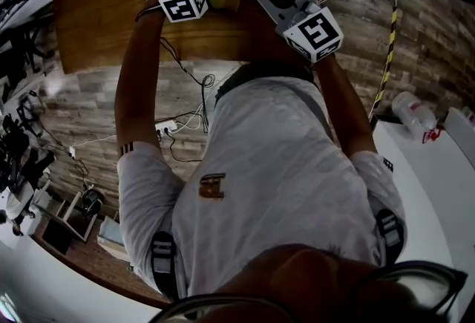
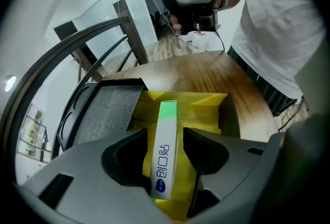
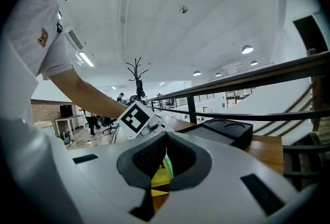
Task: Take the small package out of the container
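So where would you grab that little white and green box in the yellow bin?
By its long flat sides, from above. The small package stands on edge in the yellow container, its narrow edge facing up, and the left gripper, jaws open, straddles it.

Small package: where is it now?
Left gripper view, centre: the small package stands in the yellow container, between the open jaws of the left claw, black tray at picture-left.

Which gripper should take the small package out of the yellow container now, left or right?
Left. The left gripper points down into the yellow container with its jaws open on either side of the small package, not yet pressing it. The right gripper sits beside the container, jaws closed.
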{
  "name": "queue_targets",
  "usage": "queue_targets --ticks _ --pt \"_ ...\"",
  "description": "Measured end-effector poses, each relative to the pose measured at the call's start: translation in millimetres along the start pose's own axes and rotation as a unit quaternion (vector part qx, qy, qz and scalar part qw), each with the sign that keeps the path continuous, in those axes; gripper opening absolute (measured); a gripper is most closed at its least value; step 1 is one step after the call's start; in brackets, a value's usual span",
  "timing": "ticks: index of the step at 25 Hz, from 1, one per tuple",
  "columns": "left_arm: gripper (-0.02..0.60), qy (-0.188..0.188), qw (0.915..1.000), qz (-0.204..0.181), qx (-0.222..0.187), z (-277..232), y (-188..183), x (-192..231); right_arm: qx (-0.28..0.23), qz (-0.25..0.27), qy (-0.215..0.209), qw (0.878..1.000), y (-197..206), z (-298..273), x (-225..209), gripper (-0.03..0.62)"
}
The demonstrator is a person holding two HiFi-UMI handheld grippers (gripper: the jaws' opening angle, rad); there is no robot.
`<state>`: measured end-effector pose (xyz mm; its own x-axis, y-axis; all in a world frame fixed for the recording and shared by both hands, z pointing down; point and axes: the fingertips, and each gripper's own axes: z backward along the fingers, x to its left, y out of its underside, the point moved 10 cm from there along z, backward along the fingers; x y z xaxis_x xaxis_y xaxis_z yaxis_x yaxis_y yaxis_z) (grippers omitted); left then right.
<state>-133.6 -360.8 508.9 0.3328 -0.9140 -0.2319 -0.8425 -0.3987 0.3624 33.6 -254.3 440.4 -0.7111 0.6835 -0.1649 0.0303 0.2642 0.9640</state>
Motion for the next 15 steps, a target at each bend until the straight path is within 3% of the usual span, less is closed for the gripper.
queue_targets --ticks 6,15 --pt "0.225 0.026 0.9996 -0.006 0.008 -12.8 0.1 0.8 0.001 -0.005 0.003 1.0 4.9 0.8 -7.5 0.032" --pt "0.123 0.02 0.9998 -0.009 -0.001 -12.4 3.5 2.1 0.006 -0.009 0.0 1.0 9.0 -4.6 -10.4 0.032"
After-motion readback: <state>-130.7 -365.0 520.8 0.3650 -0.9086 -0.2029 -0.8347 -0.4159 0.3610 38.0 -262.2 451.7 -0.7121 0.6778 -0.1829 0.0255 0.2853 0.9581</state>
